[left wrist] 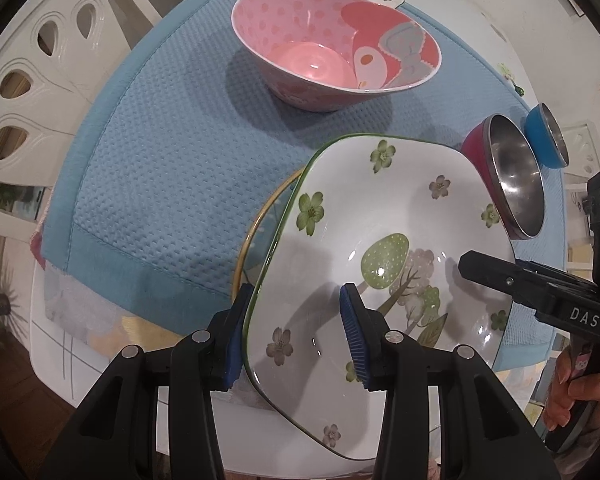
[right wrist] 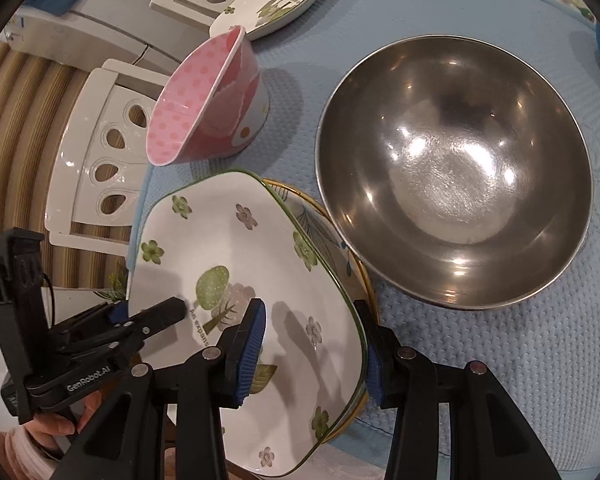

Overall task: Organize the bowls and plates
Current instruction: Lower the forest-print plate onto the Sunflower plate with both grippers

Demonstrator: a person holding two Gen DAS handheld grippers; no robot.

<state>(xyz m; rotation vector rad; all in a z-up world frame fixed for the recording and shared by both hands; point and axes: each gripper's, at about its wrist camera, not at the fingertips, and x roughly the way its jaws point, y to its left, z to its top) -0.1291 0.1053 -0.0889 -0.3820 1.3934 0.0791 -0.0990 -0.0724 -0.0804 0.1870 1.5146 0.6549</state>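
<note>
Left wrist view is showing the floral plate [left wrist: 380, 240] hovering tilted over a gold-rimmed plate [left wrist: 256, 224] on the blue mat [left wrist: 160, 160]; left gripper [left wrist: 296, 336] and right gripper [right wrist: 312, 352] are clamping opposite rims between their jaws.

Right gripper body [left wrist: 540, 296]: the white letters "DAS" are printed on its black side, seen from the left wrist view.
Left gripper body [right wrist: 148, 320]: "GenRobot.AI" is printed in white on its black arm, seen from the right wrist view.
White square ceramic plate with green rim and flower pattern [right wrist: 260, 248]: dark lettering beginning "An expans" is painted beside the tree motif; the remainder is hidden behind a blue finger pad [right wrist: 252, 344].
</note>
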